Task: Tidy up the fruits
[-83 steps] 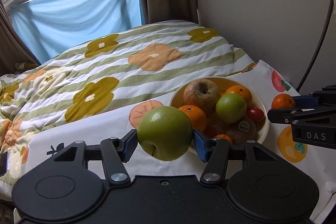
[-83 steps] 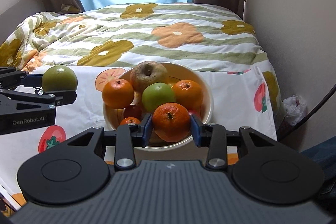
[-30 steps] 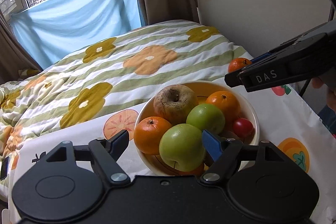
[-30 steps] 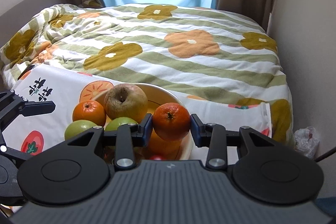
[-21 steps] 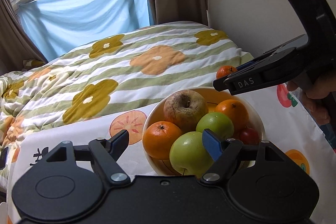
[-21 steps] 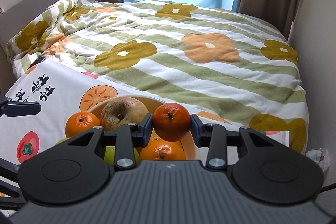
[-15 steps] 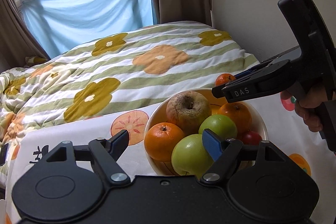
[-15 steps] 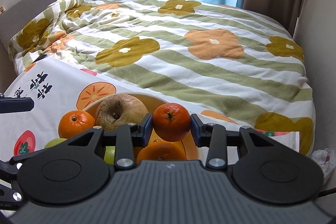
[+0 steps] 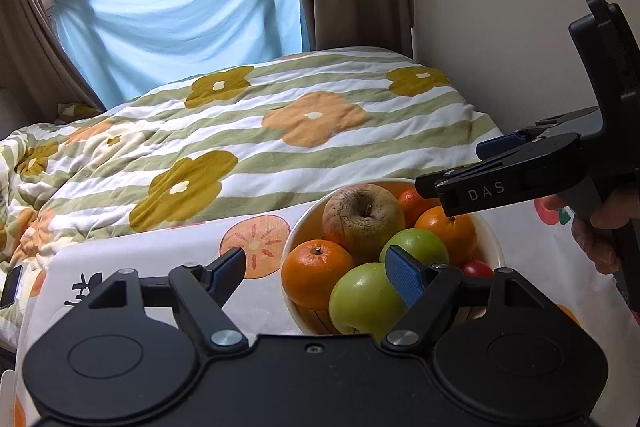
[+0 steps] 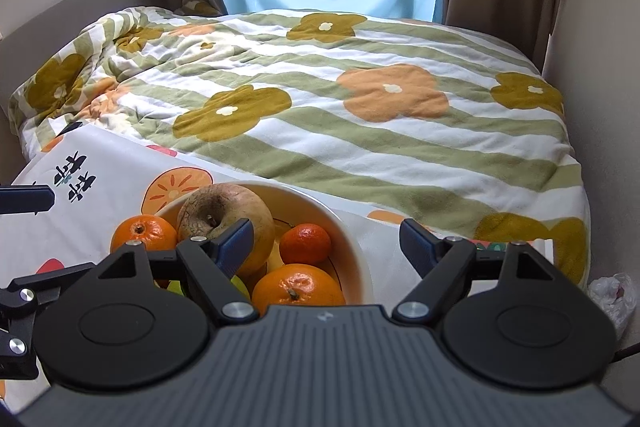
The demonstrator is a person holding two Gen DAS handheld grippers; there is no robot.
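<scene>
The right gripper [image 10: 326, 241] is opening, nothing between its jaws; the small orange [image 10: 305, 243] lies in the bowl [image 10: 352, 247] by the brown apple [image 10: 224, 213]. The left gripper [image 9: 316, 273] is spread, empty. Round, smooth fruit will likely roll; grip across the middle. Open cloth [image 9: 120, 259] lies left of the rim

Ahead of the right hand-held gripper [image 10: 326, 241], of matt black plastic, a glossy ceramic-looking bowl [image 10: 352, 247] holds a rough, wrinkled brown apple [image 10: 224, 211]; beyond it lies a soft cloth quilt [image 10: 360, 131].
</scene>
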